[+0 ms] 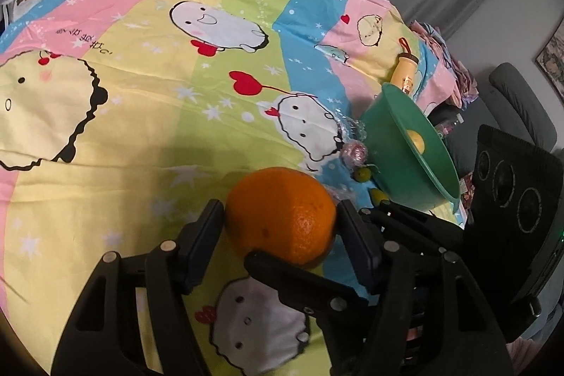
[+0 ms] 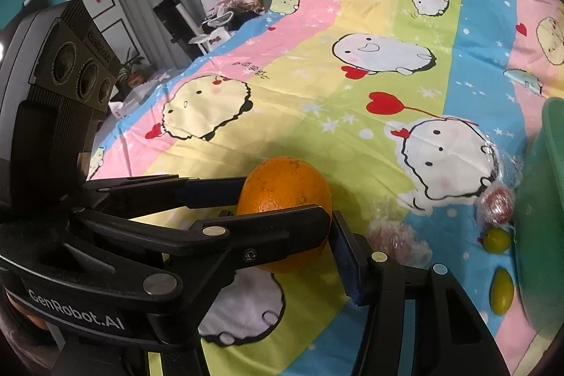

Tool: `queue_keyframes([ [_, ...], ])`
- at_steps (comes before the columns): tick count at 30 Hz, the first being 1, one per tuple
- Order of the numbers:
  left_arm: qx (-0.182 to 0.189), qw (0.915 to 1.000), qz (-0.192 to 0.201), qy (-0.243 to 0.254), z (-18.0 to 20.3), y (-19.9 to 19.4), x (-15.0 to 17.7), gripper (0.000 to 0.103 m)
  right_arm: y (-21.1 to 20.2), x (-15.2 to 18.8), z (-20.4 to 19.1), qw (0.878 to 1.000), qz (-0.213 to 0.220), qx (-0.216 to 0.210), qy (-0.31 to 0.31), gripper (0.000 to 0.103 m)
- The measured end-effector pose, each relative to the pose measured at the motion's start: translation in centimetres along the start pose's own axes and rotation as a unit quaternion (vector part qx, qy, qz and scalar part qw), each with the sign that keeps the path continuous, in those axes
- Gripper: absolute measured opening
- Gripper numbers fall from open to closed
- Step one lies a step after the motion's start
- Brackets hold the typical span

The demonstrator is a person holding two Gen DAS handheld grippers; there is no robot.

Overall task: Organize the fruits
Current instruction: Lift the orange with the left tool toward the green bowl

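Fingers [image 1: 347, 224] pinch round orange [image 1: 280, 215], no long axis.

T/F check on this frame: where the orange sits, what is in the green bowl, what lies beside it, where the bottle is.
1. The orange sits between the left gripper fingers. True.
2. The green bowl is empty. False: one yellow fruit lies inside.
3. Two small yellow-green fruits lie on the cartoon bedsheet beside the bowl. True.
4. The right gripper is far from the orange. False: its fingers flank the same orange.
5. The beige bottle stands inside the bowl. False: it lies on the sheet behind it.
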State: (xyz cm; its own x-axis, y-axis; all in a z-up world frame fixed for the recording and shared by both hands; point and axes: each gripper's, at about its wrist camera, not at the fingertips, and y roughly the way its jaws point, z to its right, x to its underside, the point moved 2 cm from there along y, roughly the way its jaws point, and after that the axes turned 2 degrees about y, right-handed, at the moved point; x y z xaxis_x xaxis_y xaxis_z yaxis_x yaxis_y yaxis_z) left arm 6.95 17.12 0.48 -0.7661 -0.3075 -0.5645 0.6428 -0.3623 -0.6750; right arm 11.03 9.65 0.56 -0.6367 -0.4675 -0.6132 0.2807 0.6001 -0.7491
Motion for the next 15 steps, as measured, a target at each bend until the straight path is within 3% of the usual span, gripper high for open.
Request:
queue_keyframes([
  [15,-0.009,0.9974,0.032,0.063,6.1,-3.7,0.2,0.066,-6.9,0.6,-1.0,0.998,0.059,0.0,0.003,0.056],
])
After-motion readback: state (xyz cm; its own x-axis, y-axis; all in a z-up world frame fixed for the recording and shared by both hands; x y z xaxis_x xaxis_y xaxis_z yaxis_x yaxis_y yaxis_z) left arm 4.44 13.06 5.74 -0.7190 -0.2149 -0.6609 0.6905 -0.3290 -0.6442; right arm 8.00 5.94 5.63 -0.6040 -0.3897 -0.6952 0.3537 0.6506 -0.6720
